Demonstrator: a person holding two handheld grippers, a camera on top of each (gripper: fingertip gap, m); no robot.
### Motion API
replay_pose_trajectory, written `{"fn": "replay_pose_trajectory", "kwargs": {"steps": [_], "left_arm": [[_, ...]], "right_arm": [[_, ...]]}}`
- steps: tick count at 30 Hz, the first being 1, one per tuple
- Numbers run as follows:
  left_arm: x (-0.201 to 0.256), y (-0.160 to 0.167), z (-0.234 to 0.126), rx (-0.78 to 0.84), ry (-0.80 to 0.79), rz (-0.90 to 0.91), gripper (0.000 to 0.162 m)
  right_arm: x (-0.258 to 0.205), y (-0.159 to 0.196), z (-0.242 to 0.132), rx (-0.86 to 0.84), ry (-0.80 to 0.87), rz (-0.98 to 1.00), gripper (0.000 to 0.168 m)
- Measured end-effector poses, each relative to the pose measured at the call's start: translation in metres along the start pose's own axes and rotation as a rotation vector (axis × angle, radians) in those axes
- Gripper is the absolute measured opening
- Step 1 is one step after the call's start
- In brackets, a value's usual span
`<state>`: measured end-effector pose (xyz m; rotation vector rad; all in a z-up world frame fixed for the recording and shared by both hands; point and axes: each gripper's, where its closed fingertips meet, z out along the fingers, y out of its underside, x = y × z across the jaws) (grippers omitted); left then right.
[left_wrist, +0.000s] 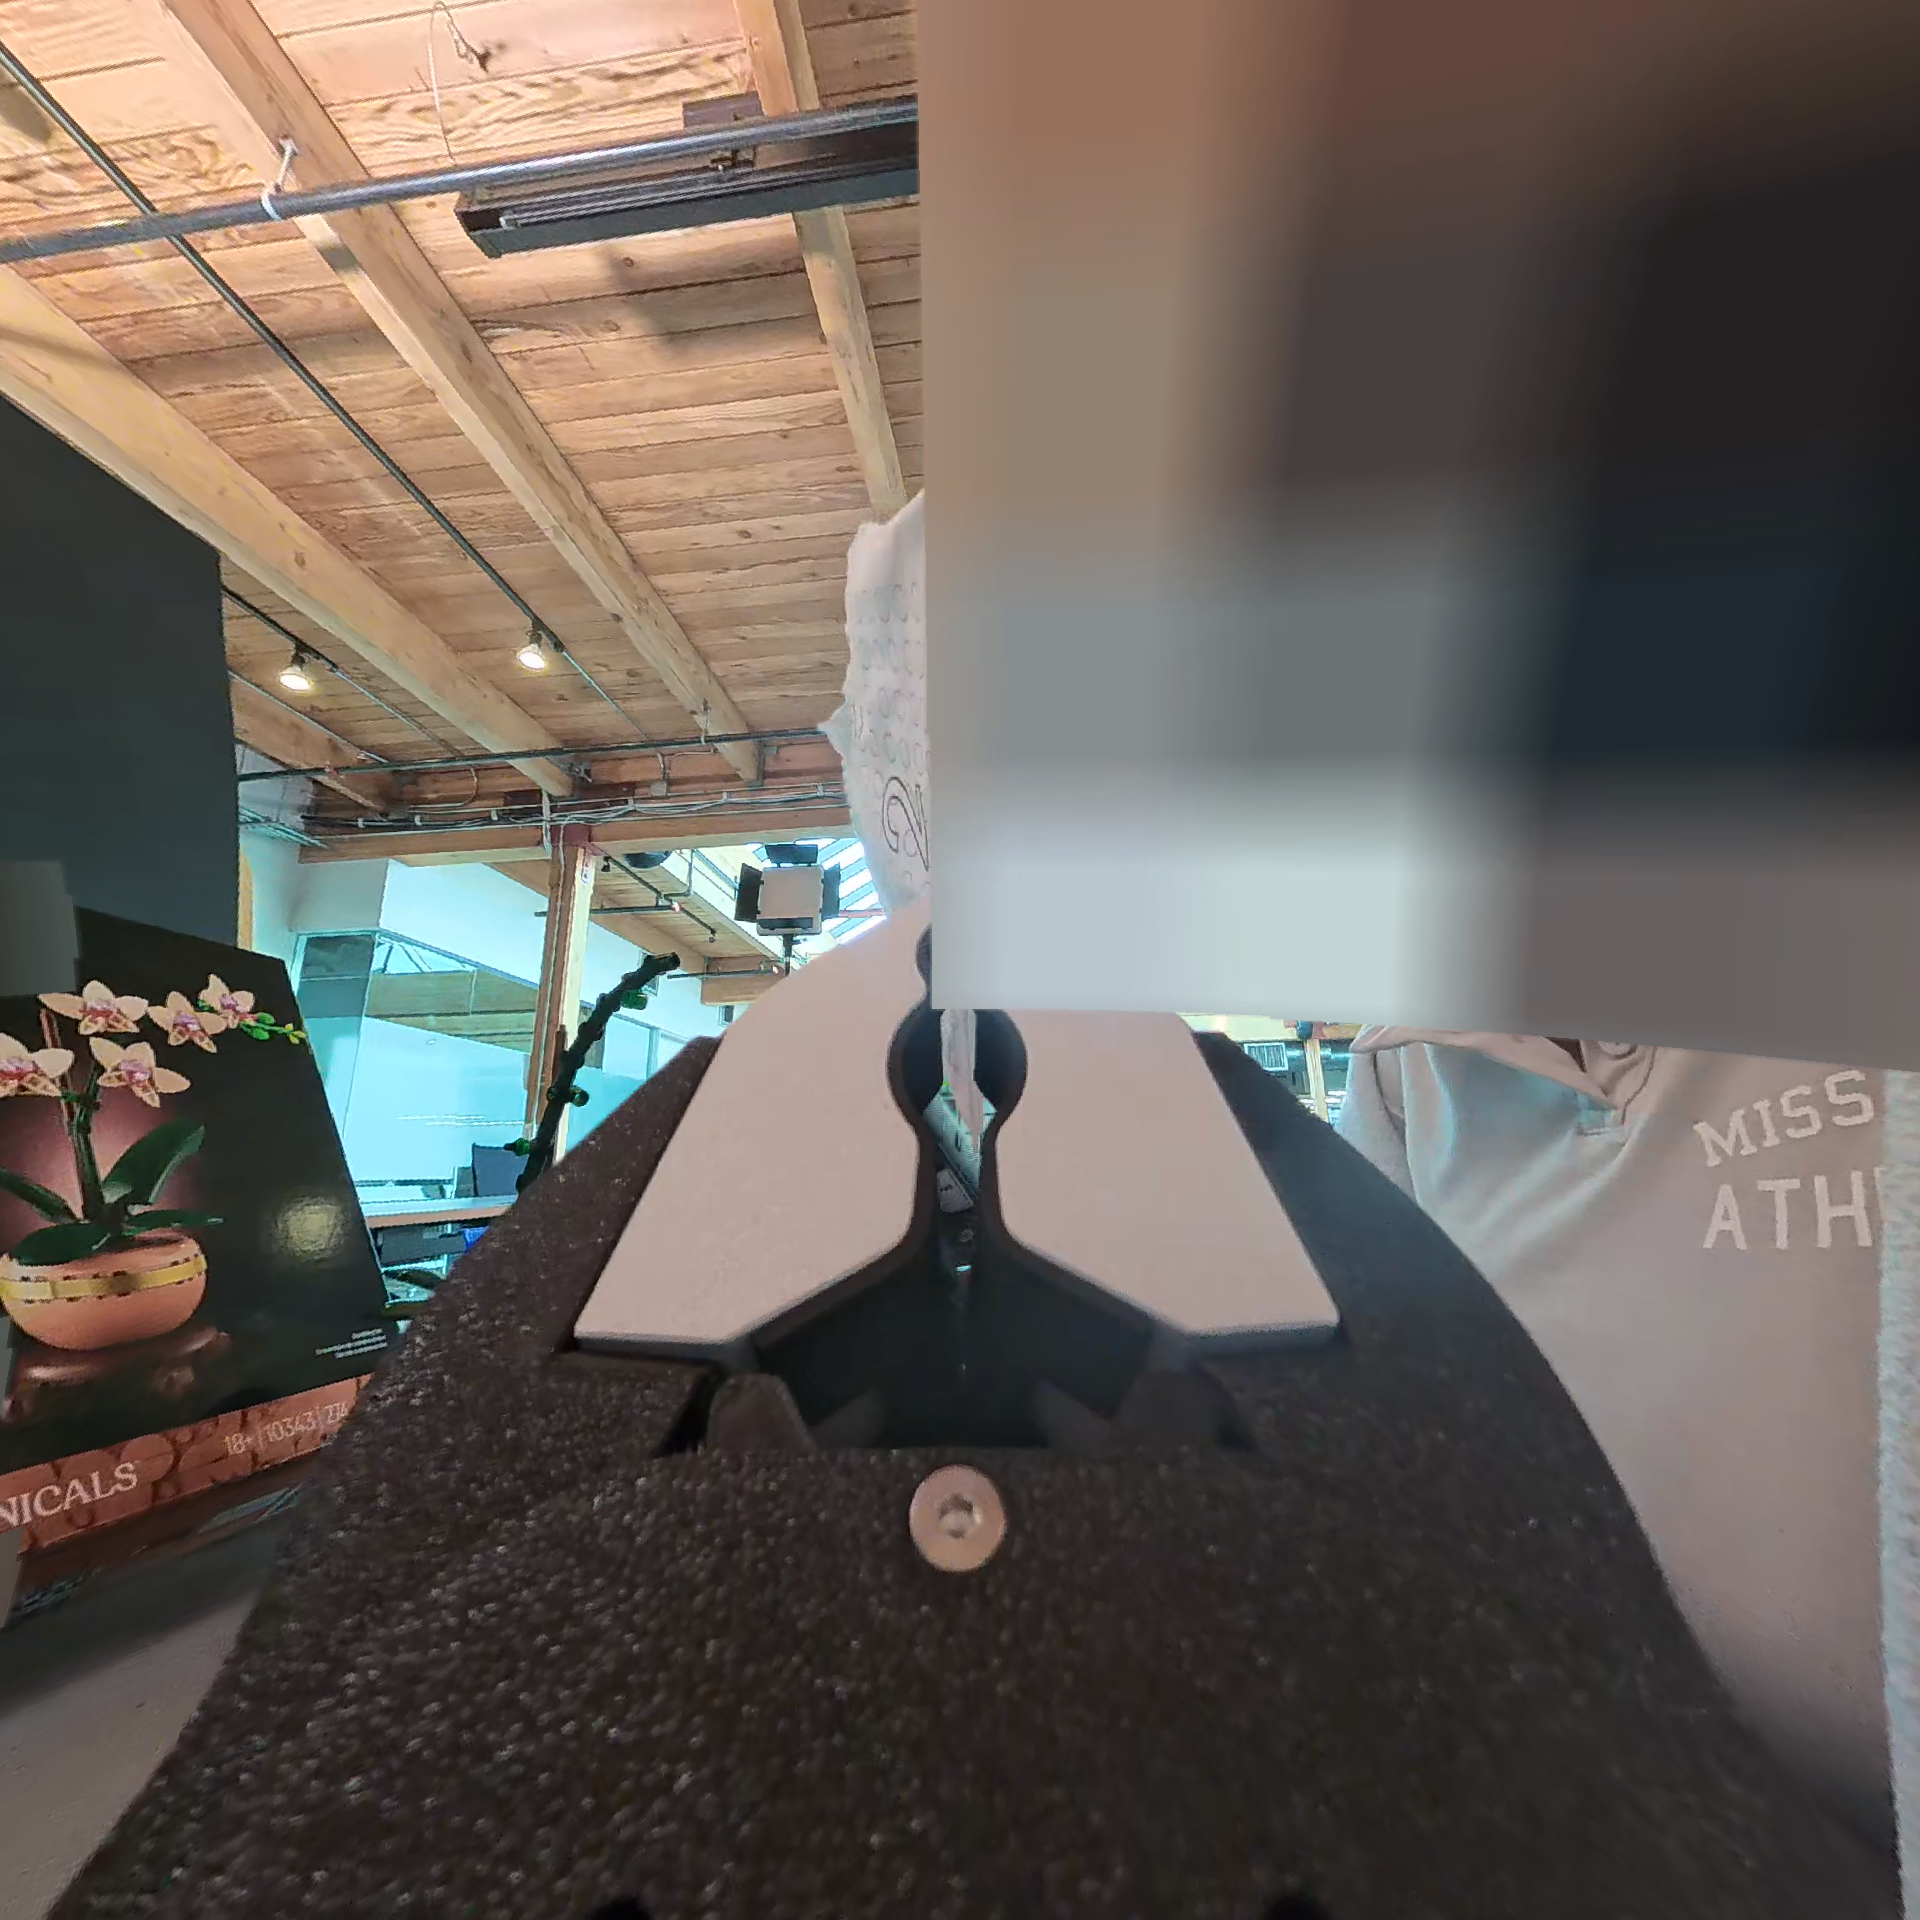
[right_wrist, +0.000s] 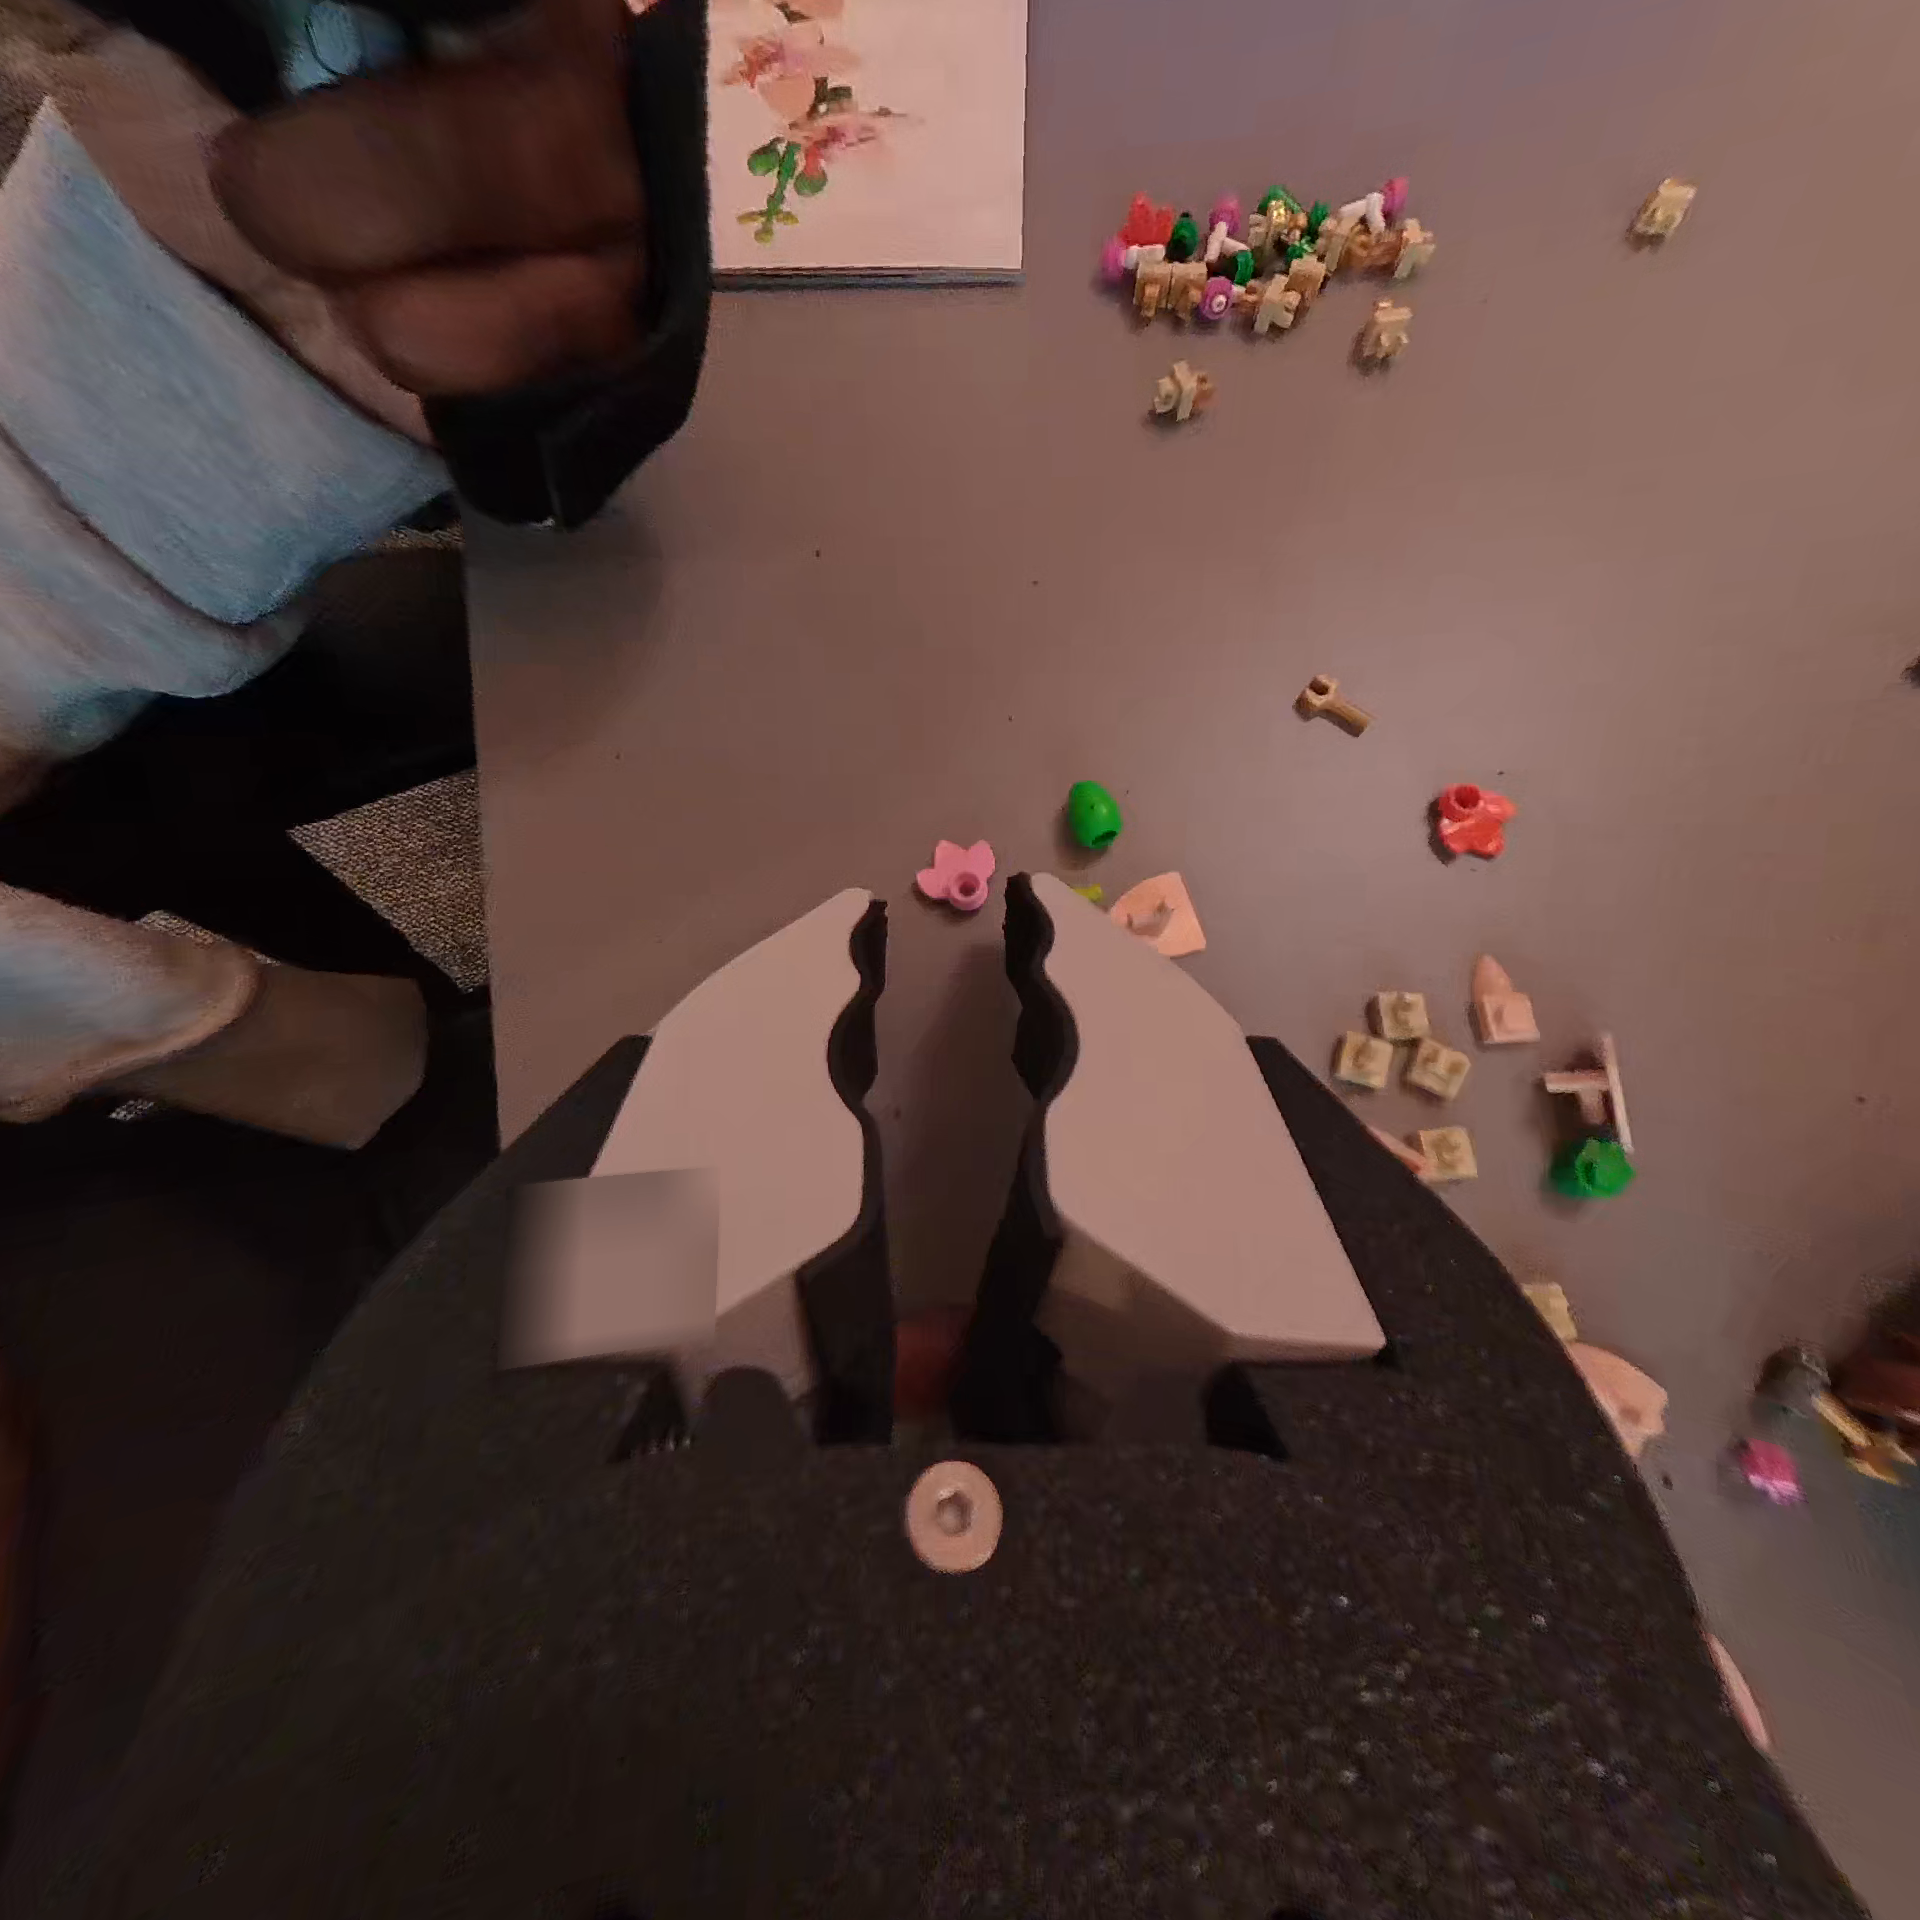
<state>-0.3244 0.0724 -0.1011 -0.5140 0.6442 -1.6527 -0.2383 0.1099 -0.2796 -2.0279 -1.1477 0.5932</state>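
My left gripper (left_wrist: 958, 1039) points up toward the ceiling. Its fingers are shut on a thin pale strip, the lower end of a white printed plastic bag (left_wrist: 883, 675) that rises above the tips and is mostly hidden by a blurred patch. My right gripper (right_wrist: 945, 909) hangs over the grey table (right_wrist: 831, 623) with its fingers a little apart and nothing between them. A small pink flower piece (right_wrist: 956, 878) lies on the table just beyond its tips. A green rounded piece (right_wrist: 1093, 816) and a pale peach piece (right_wrist: 1158, 914) lie just to the right.
Loose pieces lie to the right: a red flower piece (right_wrist: 1470, 821), tan blocks (right_wrist: 1403, 1060), a tan pin (right_wrist: 1332, 707), a mixed pile (right_wrist: 1268, 249). A booklet (right_wrist: 868, 135) lies at the far edge. A hand (right_wrist: 436, 208) is at upper left. An orchid-picture box (left_wrist: 156, 1195) stands left. The left gripper's tips are roughly 20 cm from the right gripper's. About 8 cm separates my right fingertips from the tan pin (right_wrist: 1332, 707).
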Motion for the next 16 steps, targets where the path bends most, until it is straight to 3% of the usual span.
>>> {"fn": "replay_pose_trajectory", "kwargs": {"steps": [1, 11, 14, 16], "left_arm": [[0.0, 0.0, 0.0, -0.002, 0.001, 0.0, 0.0], [-0.001, 0.0, -0.002, -0.001, -0.003, -0.001, 0.0], [-0.002, 0.001, -0.002, -0.005, -0.006, -0.002, 0.0], [-0.002, 0.001, -0.002, -0.003, -0.006, -0.005, 0.0]], "right_arm": [[0.0, -0.001, 0.004, 0.0, -0.002, -0.002, 0.022], [0.008, 0.002, 0.008, -0.032, -0.028, 0.067, 0.013], [0.013, -0.011, -0.014, 0.044, -0.023, 0.091, 0.013], [0.016, -0.039, -0.049, 0.156, 0.002, 0.073, 0.013]]}}
